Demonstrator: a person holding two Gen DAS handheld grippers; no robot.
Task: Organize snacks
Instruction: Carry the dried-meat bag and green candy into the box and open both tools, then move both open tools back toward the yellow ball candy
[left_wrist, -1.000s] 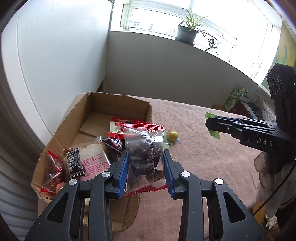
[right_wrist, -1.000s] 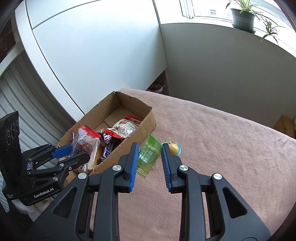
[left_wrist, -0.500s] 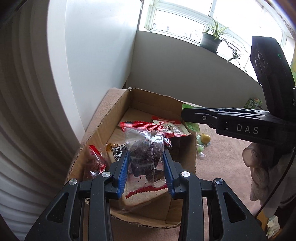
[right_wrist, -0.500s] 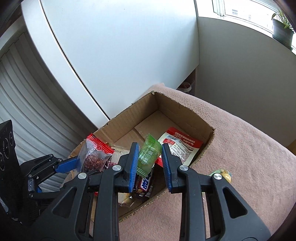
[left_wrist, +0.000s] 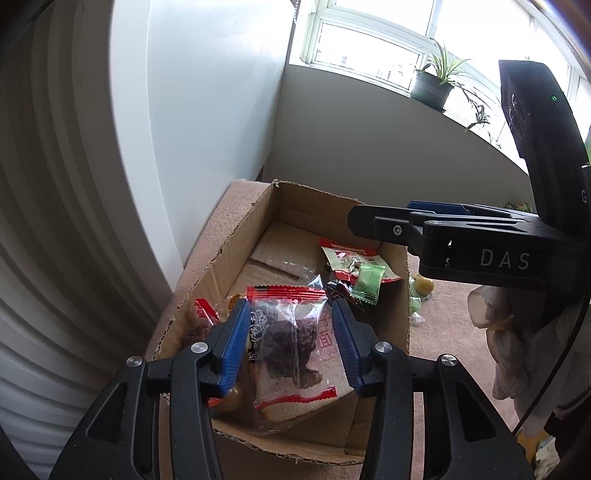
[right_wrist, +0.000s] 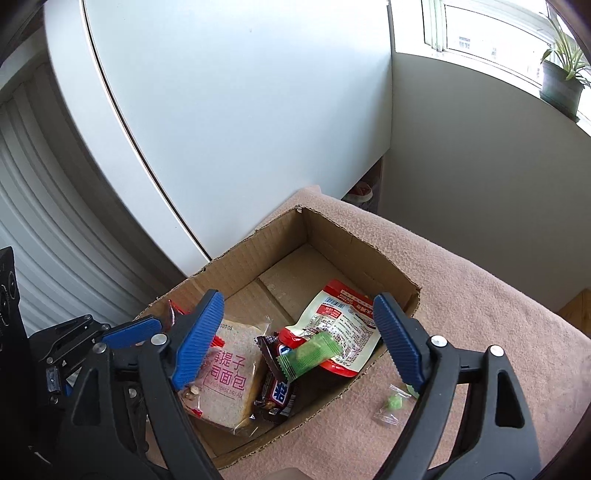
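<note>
My right tongs (left_wrist: 384, 218) carry "DAS" in white letters on their side. The bread packet (right_wrist: 229, 373) reads "提子", "司面包" and "TOAST BREAD" in pink. Print on the red-and-white pouch (right_wrist: 341, 325) is too small to read.

Potted plant (left_wrist: 432, 86) on windowsill, pink cloth (right_wrist: 480, 280), maybe shoe (right_wrist: 362, 192).

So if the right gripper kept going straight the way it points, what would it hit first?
Probably the green candy packet, lying in the cardboard box on the other snacks. The right gripper has its jaws opening with nothing between them. Depth is hard to judge.
</note>
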